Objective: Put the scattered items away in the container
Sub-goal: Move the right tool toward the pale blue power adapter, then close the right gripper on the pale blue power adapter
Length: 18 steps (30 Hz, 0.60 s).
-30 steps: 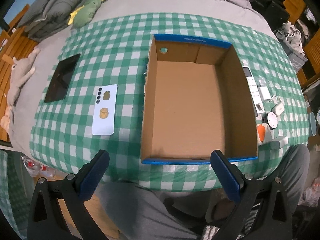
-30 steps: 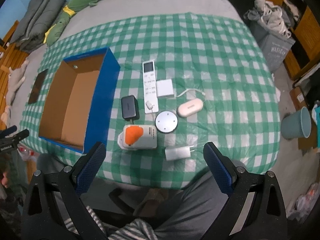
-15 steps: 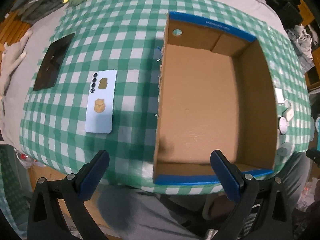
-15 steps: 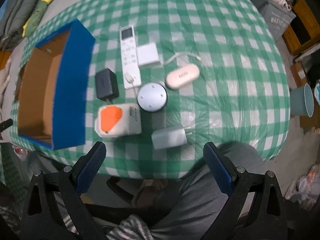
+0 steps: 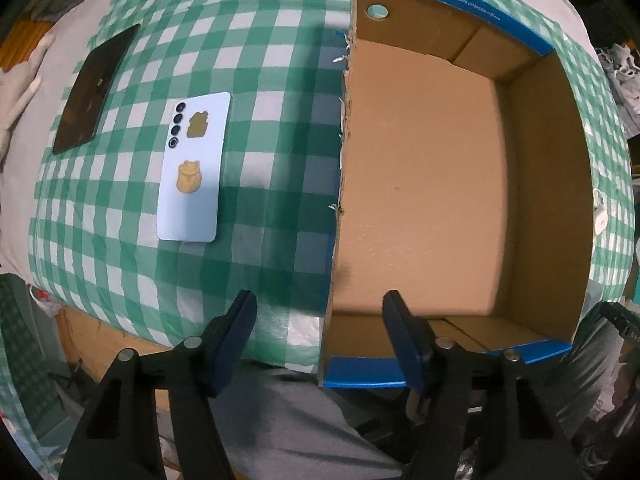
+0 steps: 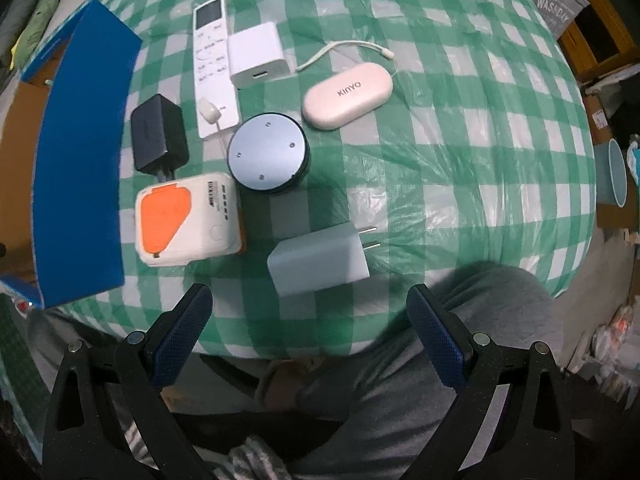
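Box [image 5: 420, 184] empty on checked tabletop [image 5: 276, 80]; nothing stowed yet. Phone [image 5: 194, 168] and tablet [image 5: 96, 88] left of box; chargers, remote [image 6: 212, 64], puck [image 6: 268, 152] right. Left gripper [image 5: 320, 332] part-open, right gripper [image 6: 308, 320] wide, both unloaded.

The pink case [image 6: 347, 96] carries the word "KINYO". A grey bin [image 6: 554, 4] at the upper right shows "WASHDAY", partly cut. White print runs along the box's [image 5: 472, 4] blue rim, too small to read.

Checked cloth [image 5: 280, 128] under cardboard box [image 5: 420, 200], phone [image 5: 194, 168], tablet [image 5: 96, 88], remote [image 6: 212, 64], chargers [image 6: 320, 260]
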Tool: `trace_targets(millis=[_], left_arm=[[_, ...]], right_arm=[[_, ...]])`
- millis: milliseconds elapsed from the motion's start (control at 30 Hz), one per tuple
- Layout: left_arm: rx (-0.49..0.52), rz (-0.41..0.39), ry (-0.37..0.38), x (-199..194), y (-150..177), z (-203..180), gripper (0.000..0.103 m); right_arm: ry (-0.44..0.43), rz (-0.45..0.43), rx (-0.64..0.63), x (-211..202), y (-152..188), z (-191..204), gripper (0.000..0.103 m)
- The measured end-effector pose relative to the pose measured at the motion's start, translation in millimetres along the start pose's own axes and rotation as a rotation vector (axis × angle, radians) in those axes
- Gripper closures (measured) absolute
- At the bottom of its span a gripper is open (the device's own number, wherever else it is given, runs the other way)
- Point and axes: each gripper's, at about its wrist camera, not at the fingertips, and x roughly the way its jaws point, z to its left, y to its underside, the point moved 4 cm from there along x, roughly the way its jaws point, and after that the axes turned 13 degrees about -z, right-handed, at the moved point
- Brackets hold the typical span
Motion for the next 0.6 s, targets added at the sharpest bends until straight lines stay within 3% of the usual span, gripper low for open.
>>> trace_targets(millis=[133, 300, 600], left_arm=[[0.005, 0.004, 0.007, 2, 3, -4, 0.055], [0.024, 0.011, 0.010, 6, 3, -10, 0.080], [0.032, 0.003, 0.002, 6, 2, -11, 0.081]], right_arm=[[0.004, 0.010, 0.058, 9, -3, -4, 0.007], [-0.013, 0.032, 0.174, 25, -6, -15, 0.007], [-0.027, 0.088, 0.344, 55, 2, -35, 0.007]])
